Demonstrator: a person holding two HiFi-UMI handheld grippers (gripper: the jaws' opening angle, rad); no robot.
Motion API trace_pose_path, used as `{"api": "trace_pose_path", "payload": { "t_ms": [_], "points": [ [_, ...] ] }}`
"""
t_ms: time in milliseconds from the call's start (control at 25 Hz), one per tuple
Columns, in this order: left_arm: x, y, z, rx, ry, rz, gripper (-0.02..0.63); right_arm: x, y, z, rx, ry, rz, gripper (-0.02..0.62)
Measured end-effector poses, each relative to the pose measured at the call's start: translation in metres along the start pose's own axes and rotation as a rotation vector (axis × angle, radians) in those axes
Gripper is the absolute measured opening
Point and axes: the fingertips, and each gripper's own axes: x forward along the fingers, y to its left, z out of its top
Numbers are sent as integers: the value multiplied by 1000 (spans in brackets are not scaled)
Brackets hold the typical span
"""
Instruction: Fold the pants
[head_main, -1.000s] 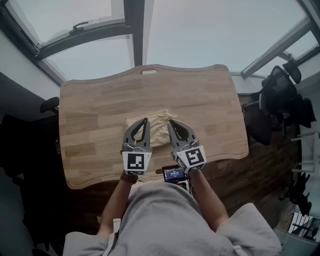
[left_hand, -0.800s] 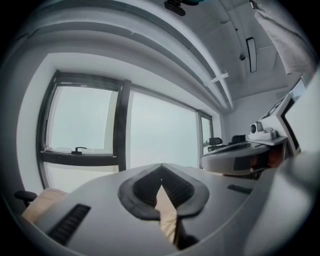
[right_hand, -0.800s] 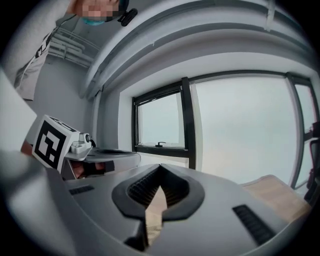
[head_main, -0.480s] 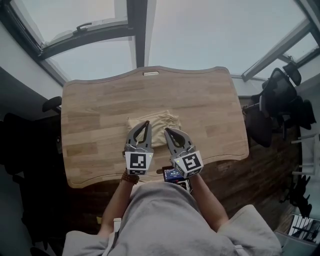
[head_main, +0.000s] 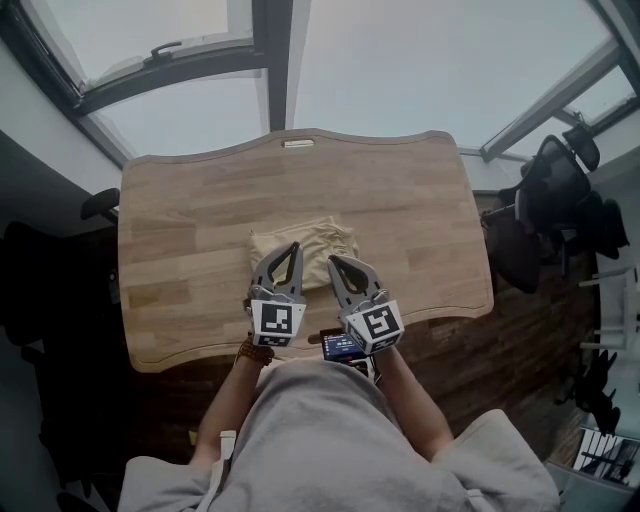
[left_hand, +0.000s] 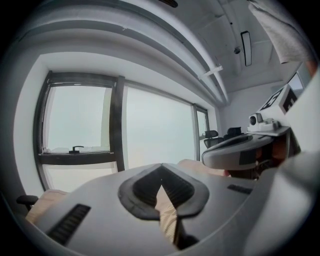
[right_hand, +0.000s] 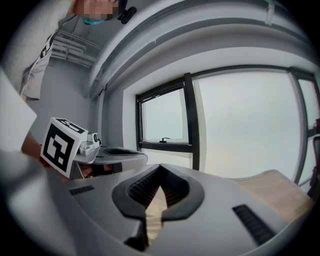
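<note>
The beige pants (head_main: 300, 240) lie folded into a small bundle in the middle of the wooden table (head_main: 410, 220). My left gripper (head_main: 293, 247) is shut, with its tip over the near edge of the bundle. My right gripper (head_main: 333, 261) is also shut, just off the bundle's near right corner. Neither holds any cloth. In the left gripper view the jaws of the left gripper (left_hand: 160, 186) meet at their tips, and the right gripper's body (left_hand: 240, 150) shows beside it. In the right gripper view the right gripper (right_hand: 159, 187) is likewise closed, and the left gripper's marker cube (right_hand: 62, 145) is at the left.
Large windows stand behind the table's far edge. Dark office chairs (head_main: 560, 190) crowd the floor at the right, and another chair (head_main: 100, 205) shows at the left. A small device with a lit screen (head_main: 343, 347) hangs at the person's waist.
Both grippers have drawn back toward the person and sunk a little, so that only their tips reach the near edge of the pants. The bundle has not moved.
</note>
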Motion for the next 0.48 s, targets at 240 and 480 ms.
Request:
{"api": "trace_pose_path", "payload": {
  "t_ms": [240, 480],
  "points": [
    [1, -12, -6, 20, 16, -37, 8, -3, -10, -7, 47, 1, -18, 3],
    [3, -23, -15, 40, 39, -68, 8, -9, -23, -14, 102, -9, -38, 3]
  ]
}}
